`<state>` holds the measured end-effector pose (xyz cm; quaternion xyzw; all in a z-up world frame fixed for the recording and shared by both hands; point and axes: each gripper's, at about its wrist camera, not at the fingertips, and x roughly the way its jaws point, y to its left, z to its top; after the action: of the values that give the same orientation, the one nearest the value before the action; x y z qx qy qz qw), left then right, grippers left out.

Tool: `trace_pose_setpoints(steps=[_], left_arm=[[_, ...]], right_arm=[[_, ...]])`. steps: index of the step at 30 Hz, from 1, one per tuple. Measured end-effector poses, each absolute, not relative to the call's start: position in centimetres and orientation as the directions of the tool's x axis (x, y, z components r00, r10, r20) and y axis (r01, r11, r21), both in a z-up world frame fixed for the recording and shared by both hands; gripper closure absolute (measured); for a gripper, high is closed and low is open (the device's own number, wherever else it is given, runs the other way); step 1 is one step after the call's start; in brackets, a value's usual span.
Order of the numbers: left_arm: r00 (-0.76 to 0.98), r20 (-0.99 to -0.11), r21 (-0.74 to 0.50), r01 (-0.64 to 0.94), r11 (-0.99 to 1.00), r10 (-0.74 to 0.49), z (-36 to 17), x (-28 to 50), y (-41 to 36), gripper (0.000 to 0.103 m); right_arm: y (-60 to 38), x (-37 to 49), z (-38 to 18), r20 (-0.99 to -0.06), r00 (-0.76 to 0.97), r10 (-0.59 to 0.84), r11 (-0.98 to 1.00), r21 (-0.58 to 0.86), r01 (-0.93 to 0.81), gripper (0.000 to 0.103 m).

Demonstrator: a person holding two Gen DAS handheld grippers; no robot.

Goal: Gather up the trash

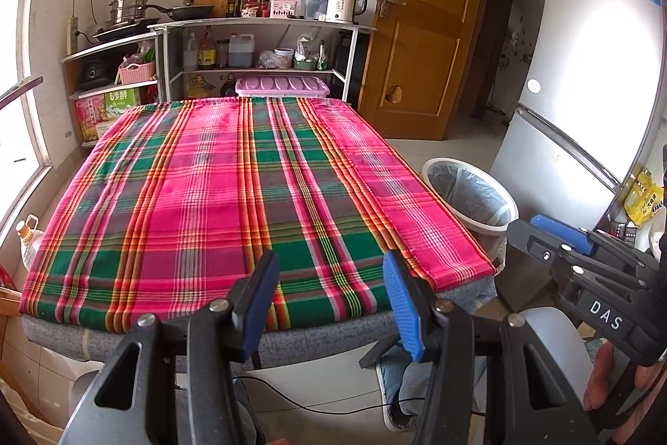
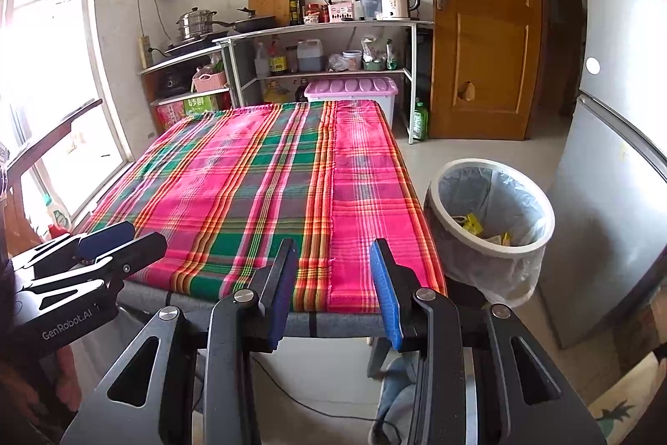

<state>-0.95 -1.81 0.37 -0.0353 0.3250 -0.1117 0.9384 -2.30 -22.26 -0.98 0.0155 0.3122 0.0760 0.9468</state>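
While both hand-held grippers hang at the near edge of the tabletop [image 1: 233, 169], no trash shows on the checked cloth [image 2: 267, 194] that covers it. The only trash to see is already in the bin [image 2: 490, 169]: a few yellow wrappers [image 2: 475, 224] lie at the bottom of its clear bag.

The bin stands on the floor just beside the right edge of the tabletop. From the right hand-held gripper [image 2: 335, 290] it lies ahead and to the right, quite near. From the left hand-held gripper [image 1: 329, 299] it also lies to the right, but farther off, with the right one in between. So the right hand is the nearer one to the bin.

Both have their blue fingers apart, and nothing is between them. They point forward and a bit down, along the long way of the tabletop.

I think the job is nearly done or done, since the cloth looks bare. If more trash turns up, the right hand looks best placed to drop it in the bin.
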Motion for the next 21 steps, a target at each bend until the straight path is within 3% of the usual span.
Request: trace_pose_setpoints(steps=[21], left_arm=[[0.720, -0.627, -0.148, 0.264, 0.953, -0.297, -0.9, -0.7, -4.0, 0.049]], right_arm=[[-23.5, -3.3, -2.1, -0.610, 0.785, 0.106, 0.994, 0.077, -0.075, 0.066]])
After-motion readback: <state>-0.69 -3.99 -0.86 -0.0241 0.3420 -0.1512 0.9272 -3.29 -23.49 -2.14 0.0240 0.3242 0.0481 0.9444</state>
